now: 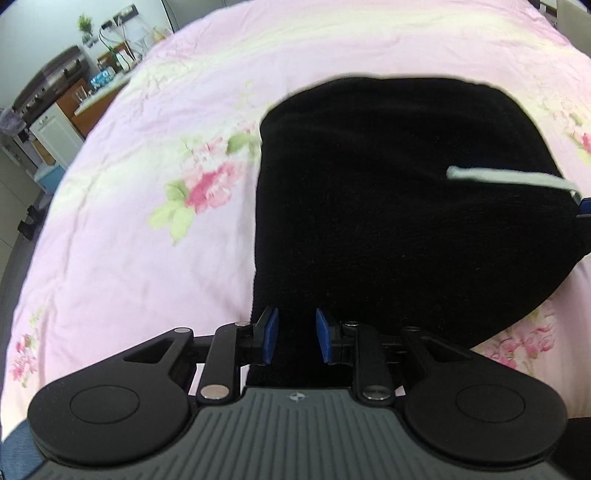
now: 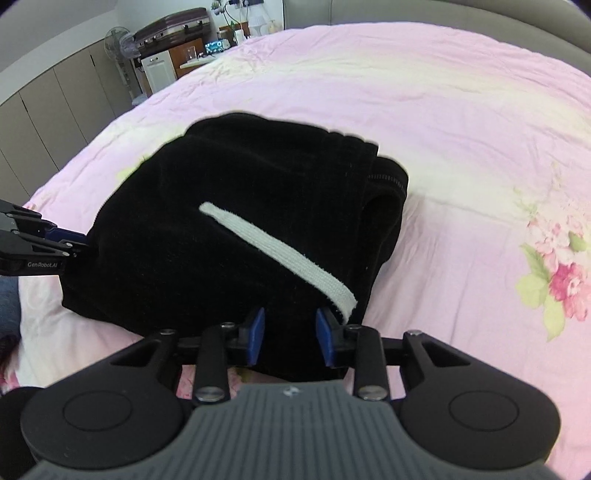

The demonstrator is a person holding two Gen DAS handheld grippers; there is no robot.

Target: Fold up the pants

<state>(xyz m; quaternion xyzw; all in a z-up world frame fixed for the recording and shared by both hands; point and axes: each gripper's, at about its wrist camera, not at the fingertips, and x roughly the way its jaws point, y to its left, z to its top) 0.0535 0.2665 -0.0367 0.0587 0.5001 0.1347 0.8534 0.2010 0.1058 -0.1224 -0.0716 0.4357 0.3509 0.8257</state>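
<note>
Black pants (image 1: pixel 388 192) lie folded into a thick bundle on the pink floral bed cover (image 1: pixel 129 221). A white drawstring (image 2: pixel 280 258) lies across the top of the pants (image 2: pixel 229 221); it also shows in the left wrist view (image 1: pixel 509 177). My left gripper (image 1: pixel 295 336) stands at the bundle's near left edge, its blue pads (image 1: pixel 271 334) a little apart with black cloth between them. My right gripper (image 2: pixel 290 334) stands at the near right edge, pads (image 2: pixel 325 338) apart with cloth between them. The left gripper's fingers show in the right wrist view (image 2: pixel 55 240) at the bundle's left side.
The bed cover (image 2: pixel 461 147) spreads wide beyond and to the right of the pants. A grey headboard (image 2: pixel 443 22) rims the far side. Cabinets, a fan (image 2: pixel 118 40), a suitcase (image 2: pixel 173 26) and a desk stand at the far left.
</note>
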